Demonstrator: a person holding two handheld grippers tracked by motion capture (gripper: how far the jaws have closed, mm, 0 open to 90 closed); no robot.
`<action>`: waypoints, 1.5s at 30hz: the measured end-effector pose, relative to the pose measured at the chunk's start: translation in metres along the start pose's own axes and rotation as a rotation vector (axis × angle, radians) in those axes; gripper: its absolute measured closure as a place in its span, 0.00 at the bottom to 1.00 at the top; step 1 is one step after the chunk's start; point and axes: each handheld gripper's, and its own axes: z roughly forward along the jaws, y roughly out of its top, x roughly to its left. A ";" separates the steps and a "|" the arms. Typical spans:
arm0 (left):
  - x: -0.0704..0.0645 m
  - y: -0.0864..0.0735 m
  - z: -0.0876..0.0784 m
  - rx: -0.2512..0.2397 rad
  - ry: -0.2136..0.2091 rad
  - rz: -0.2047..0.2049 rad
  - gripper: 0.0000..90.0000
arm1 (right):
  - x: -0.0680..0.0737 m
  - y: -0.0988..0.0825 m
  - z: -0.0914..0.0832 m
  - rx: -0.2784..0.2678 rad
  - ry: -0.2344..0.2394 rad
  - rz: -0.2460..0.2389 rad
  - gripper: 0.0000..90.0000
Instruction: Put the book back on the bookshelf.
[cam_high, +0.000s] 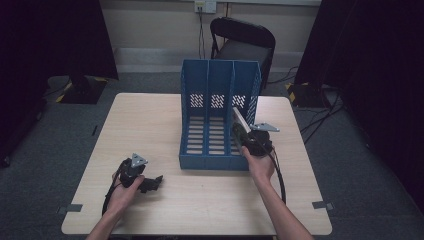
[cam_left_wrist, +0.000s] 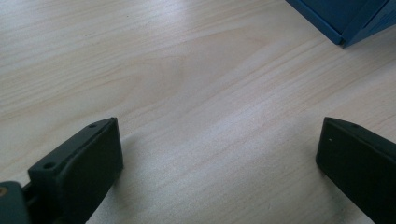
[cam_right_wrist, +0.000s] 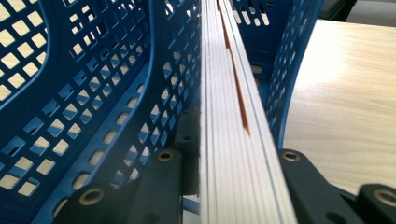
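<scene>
My right claw (cam_high: 243, 131) grips a book (cam_high: 241, 119) by its page edge. In the right gripper view the white pages (cam_right_wrist: 233, 140) run straight between my two jaws, and both jaws press on the book from the sides, so the claw is closed on it. A thin orange line (cam_right_wrist: 240, 100) shows between the pages.

The book stands in the right compartment of the blue rack (cam_high: 216, 85), at its near, open end, and it leans a little to the left at the top. On its left side the perforated divider (cam_right_wrist: 140, 84) is very close, and I cannot tell if they touch. On its right side the outer wall (cam_right_wrist: 285, 79) of the rack is near too, so the room for moving sideways is small. Beyond that wall the table (cam_high: 155, 120) is bare up to its right edge.

My left claw (cam_high: 150, 183) rests low on the table, near the left, well apart from the rack. Its jaws stand wide apart with only wood (cam_left_wrist: 210, 116) between them. The near left corner of the rack (cam_left_wrist: 343, 21) is just visible far ahead of it. Around this claw there is much free table on all sides.
</scene>
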 end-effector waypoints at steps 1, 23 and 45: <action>0.000 0.000 0.000 0.000 0.000 0.000 0.00 | -0.001 -0.001 0.000 0.000 0.002 0.006 0.80; 0.000 0.000 0.000 -0.002 -0.002 0.003 0.00 | 0.002 -0.017 -0.007 -0.156 0.045 0.014 0.67; 0.000 0.000 0.000 -0.001 -0.003 0.007 0.00 | 0.014 -0.017 -0.002 -0.165 -0.155 0.083 0.85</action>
